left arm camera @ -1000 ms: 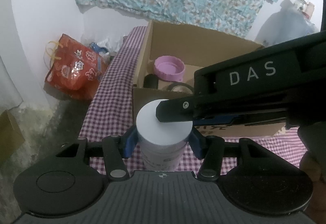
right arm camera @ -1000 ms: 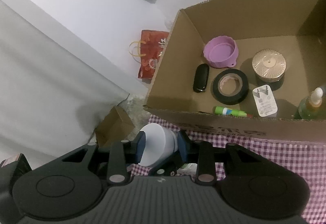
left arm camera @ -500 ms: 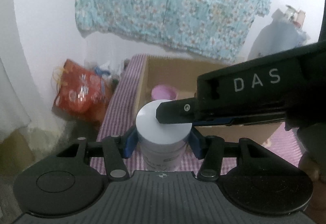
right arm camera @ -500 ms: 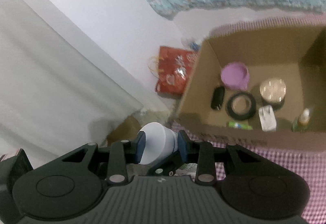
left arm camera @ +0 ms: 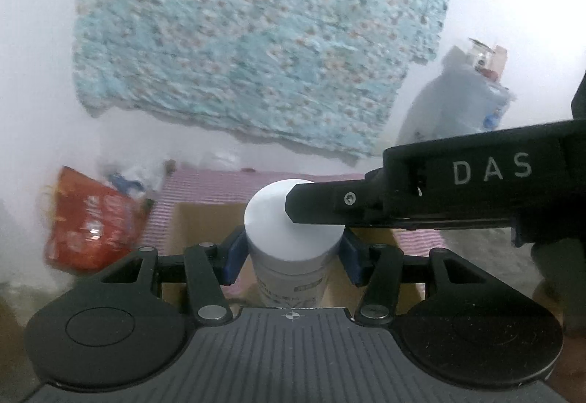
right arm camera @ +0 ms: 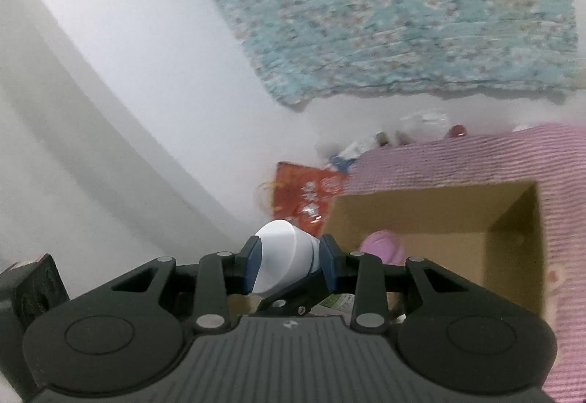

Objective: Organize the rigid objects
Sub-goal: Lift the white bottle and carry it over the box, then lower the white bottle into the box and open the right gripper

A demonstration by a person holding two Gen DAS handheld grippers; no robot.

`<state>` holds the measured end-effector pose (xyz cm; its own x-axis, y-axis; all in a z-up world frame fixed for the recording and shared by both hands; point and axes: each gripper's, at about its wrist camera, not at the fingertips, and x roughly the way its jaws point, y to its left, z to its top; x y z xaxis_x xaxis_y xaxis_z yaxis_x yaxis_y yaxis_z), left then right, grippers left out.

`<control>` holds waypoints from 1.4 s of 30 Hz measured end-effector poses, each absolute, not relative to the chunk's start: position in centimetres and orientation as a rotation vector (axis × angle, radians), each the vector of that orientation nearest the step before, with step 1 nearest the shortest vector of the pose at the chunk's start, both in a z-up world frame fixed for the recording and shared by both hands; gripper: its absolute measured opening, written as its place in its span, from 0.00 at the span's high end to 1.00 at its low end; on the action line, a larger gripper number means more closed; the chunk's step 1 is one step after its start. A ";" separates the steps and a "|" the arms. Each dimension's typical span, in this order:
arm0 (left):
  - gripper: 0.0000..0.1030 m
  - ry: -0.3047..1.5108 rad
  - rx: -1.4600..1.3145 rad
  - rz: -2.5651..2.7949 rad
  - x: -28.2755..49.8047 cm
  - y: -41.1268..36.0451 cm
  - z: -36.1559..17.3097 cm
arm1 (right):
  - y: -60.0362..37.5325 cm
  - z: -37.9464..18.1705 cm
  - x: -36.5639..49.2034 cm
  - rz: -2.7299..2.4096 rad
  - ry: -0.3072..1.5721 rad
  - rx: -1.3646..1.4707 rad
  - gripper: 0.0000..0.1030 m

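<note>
A white jar (left arm camera: 293, 238) is clamped upright between the blue pads of the left gripper (left arm camera: 291, 251), its long axis standing vertical and its flat lid facing the camera. The lid is also taken from the side by the right gripper (right arm camera: 289, 265), whose jaws are closed on the lid's rim, so the jar is held by both hands at once and hangs clear of the surface. In the right wrist view the lid is seen tilted, wider end up and to the left.

The relation that matters is jar to box: the open cardboard box (right arm camera: 439, 216) lies ahead of and below both sets of jaws, on the checked cloth (right arm camera: 494, 154) near the surface's far left corner. The jar is judged to sit short of the box's near wall, so it would have to be carried forward and lowered over that wall. Neither hand is clearly the nearer.

Inside the box a purple bowl (right arm camera: 381, 245) rests by the left wall; the rest of the floor is hidden or blurred, so free room cannot be confirmed. A red bag (left arm camera: 91, 223) lies off the surface's left edge, out of the way.
</note>
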<state>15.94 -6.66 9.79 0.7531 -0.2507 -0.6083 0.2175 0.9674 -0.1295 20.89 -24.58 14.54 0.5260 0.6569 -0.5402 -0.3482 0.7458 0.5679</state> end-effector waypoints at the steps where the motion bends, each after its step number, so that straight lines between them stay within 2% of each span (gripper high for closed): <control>1: 0.49 0.683 -0.054 -0.266 16.6 -7.2 9.4 | -25.2 14.1 21.6 0.609 0.821 0.428 0.63; 9: 0.49 0.824 -0.033 -0.317 22.0 -12.0 3.8 | -30.5 8.2 27.0 0.518 0.898 0.491 0.63; 18: 0.49 0.928 0.038 -0.320 24.6 -14.6 -0.9 | -32.9 2.3 30.2 0.484 0.968 0.494 0.63; 30: 0.47 0.958 0.104 -0.342 24.8 -16.4 -2.1 | -32.4 0.5 30.4 0.458 1.000 0.369 0.61; 33: 0.41 0.950 0.105 -0.340 24.7 -16.5 -1.7 | -32.4 0.8 30.1 0.458 0.991 0.363 0.58; 35: 0.31 0.936 0.105 -0.337 24.3 -16.3 -1.1 | -32.5 1.1 29.9 0.454 0.977 0.361 0.57; 39: 0.26 0.908 0.104 -0.335 23.3 -15.8 0.3 | -33.1 2.3 29.0 0.450 0.930 0.384 0.57; 42: 0.14 0.888 0.070 -0.328 22.2 -14.9 1.6 | -33.3 4.1 27.9 0.441 0.868 0.376 0.57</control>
